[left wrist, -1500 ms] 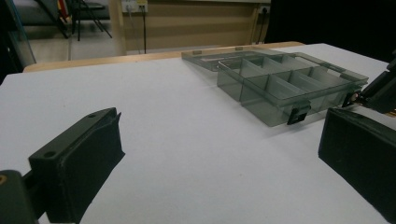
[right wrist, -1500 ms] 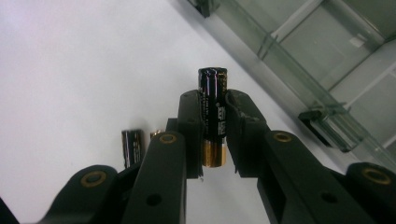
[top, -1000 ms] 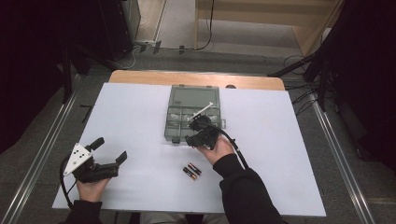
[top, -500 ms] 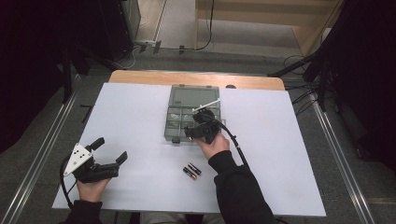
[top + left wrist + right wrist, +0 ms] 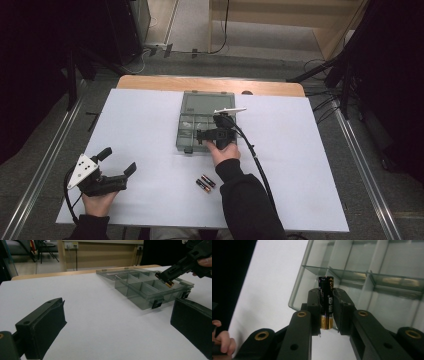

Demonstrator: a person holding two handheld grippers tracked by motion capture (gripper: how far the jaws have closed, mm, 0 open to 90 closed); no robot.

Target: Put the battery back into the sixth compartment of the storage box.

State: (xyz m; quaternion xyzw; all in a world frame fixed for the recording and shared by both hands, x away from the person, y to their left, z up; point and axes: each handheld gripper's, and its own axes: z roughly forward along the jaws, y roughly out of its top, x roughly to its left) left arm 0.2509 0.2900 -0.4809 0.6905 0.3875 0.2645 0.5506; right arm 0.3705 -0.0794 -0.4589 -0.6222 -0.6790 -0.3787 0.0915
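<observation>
A clear grey compartment box [image 5: 192, 131] lies open near the table's middle, lid [image 5: 207, 103] folded back. My right gripper [image 5: 202, 136] hovers over the box's near compartments, shut on a black and gold battery [image 5: 326, 302] that stands between its jaws. From the left gripper view the same battery [image 5: 167, 282] hangs just above the box [image 5: 140, 290]. Two more batteries [image 5: 205, 183] lie on the white sheet in front of the box. My left gripper [image 5: 117, 162] rests at the table's near left, jaws wide open and holding nothing.
A white sheet [image 5: 140, 130] covers the table; a wooden edge [image 5: 150, 82] shows at the far side. Metal rails [image 5: 47, 155] run along both sides. A black cable [image 5: 257, 165] trails from the right gripper.
My right gripper has moved away from the person and a little leftward with the battery, from the box's near edge to over its compartments. The left gripper has stayed put.
</observation>
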